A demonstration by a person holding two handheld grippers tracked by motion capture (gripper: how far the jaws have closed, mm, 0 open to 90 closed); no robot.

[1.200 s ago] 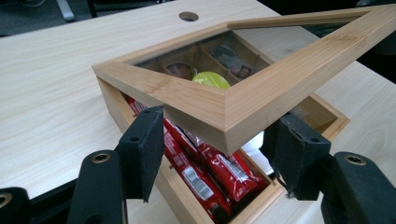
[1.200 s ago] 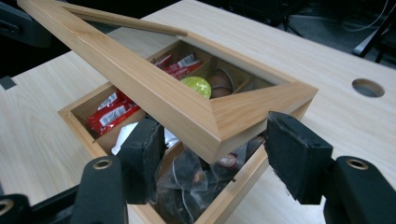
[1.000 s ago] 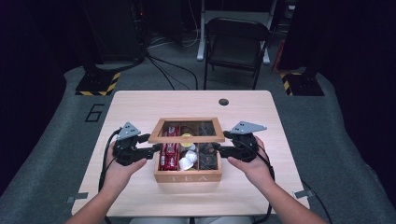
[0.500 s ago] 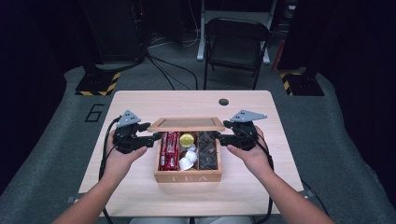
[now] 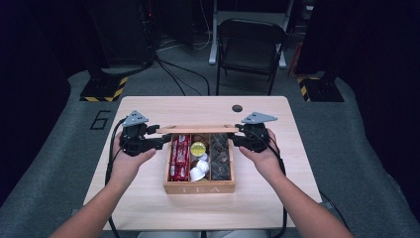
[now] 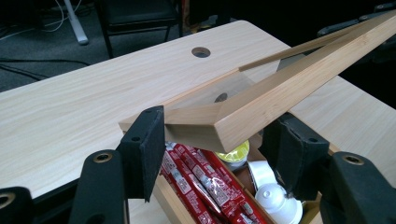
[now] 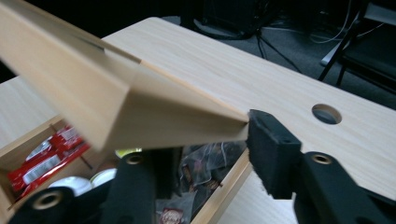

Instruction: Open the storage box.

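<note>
Lifting the lid of the tea box, with the work about half done

Nearest to the person, the tea box stands on the table with its front wall marked TEA, and its three compartments are uncovered: red sachets on the left, white cups and a yellow one in the middle, dark bags on the right. Above the far edge of the box, the lid is raised, a pale wooden frame with a clear pane. The left tool holds the left end of the lid between its pads, and the right tool, whose jaws have just been closing, grips the right end. I judge the lid is open but not yet laid back or put down, so this part is left.
</note>
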